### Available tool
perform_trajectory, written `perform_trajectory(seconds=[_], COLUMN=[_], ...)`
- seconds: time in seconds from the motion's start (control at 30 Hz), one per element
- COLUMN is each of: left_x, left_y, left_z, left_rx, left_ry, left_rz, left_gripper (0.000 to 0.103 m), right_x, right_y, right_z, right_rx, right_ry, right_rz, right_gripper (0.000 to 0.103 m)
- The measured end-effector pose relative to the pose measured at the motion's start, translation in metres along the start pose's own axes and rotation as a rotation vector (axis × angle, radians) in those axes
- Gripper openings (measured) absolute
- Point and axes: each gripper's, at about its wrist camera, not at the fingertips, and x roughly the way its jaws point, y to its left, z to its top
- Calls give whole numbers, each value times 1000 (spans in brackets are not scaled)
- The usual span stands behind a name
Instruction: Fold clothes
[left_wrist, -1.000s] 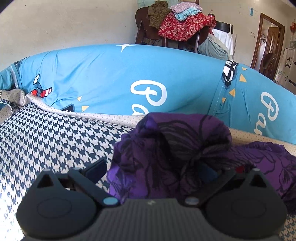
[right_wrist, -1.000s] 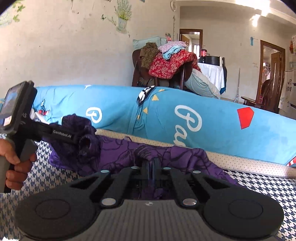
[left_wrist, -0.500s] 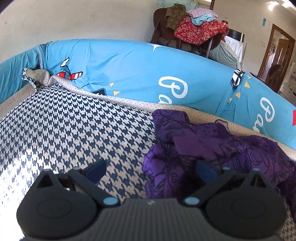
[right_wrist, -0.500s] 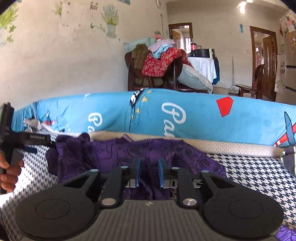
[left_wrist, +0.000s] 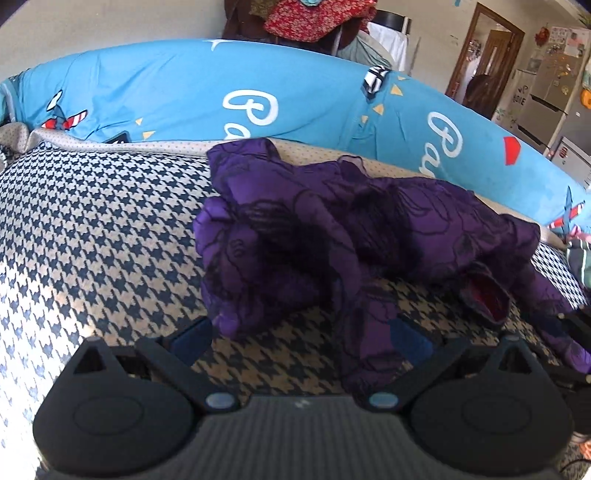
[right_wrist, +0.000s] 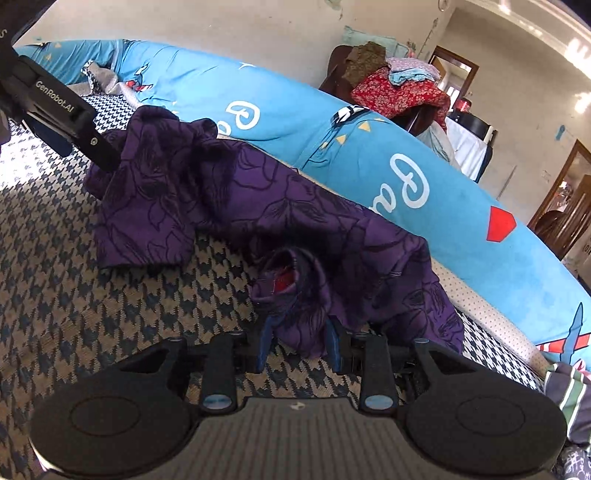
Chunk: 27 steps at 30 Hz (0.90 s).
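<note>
Right wrist view: right gripper (right_wrist: 297, 341) jaws opening around purple garment (right_wrist: 258, 206) hem on houndstooth bed (right_wrist: 92, 295) — left gripper (left_wrist: 301, 341) wide, empty; spread cloth flat before folding.

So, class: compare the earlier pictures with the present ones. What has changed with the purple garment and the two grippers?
The right gripper, shut on the purple flower-patterned garment a second ago, is opening, cloth between its pads. The garment's bunched end has dropped flat onto the houndstooth bedcover, near the open left gripper. The blue printed bolster is unchanged.
</note>
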Motion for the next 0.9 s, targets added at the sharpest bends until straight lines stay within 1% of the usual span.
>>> perform_trajectory(seconds=[0.07,0.13,0.2,0.4,0.57,0.6,0.63,0.67,0.7,0.73,0.77,0.8,0.83,0.87,0.9], left_x=[5,10,17,36,54,56,59,61,64,67,70,70,69,66,62], left_y=[-6,-11,-13,-18,-22,-22,-22,-22,-21,-20,-18,-16,-14,-12,-10], left_z=[-2,-4,-3,0,1,2,2,1,0,0,-1,-1,-1,0,1], left_rx=[23,35,30,-1,-29,-30,-29,-29,-28,-32,-35,-45,-54,-58,-62], left_ry=[9,17,28,42,62,62,63,68,72,84,96,100,96,84,71], left_rz=[-13,-18,-26,-37,-26,-23,-19,-17,-15,-11,-6,1,6,8,11], left_gripper=[103,103,103,103,101,95,92,83,68,60,47,38,32,19,15], right_x=[5,10,14,30,43,46,49,52,54,55,55,55,54,51,48], right_y=[8,13,16,21,18,17,17,16,16,15,13,12,10,8,6], right_z=[3,5,7,11,12,12,13,13,14,15,16,16,17,18,19], right_rx=[-34,-58,-66,-79,-54,-47,-41,-35,-27,-15,-1,14,28,38,49], right_ry=[-1,-5,-6,3,9,14,20,25,26,25,25,25,20,11,1], right_rz=[-10,-15,-16,-30,-18,-17,-17,-17,-15,-12,-5,0,1,-2,-5], right_gripper=[30,33,36,36,36,36,36,35,30,26,19,14,12,9,8])
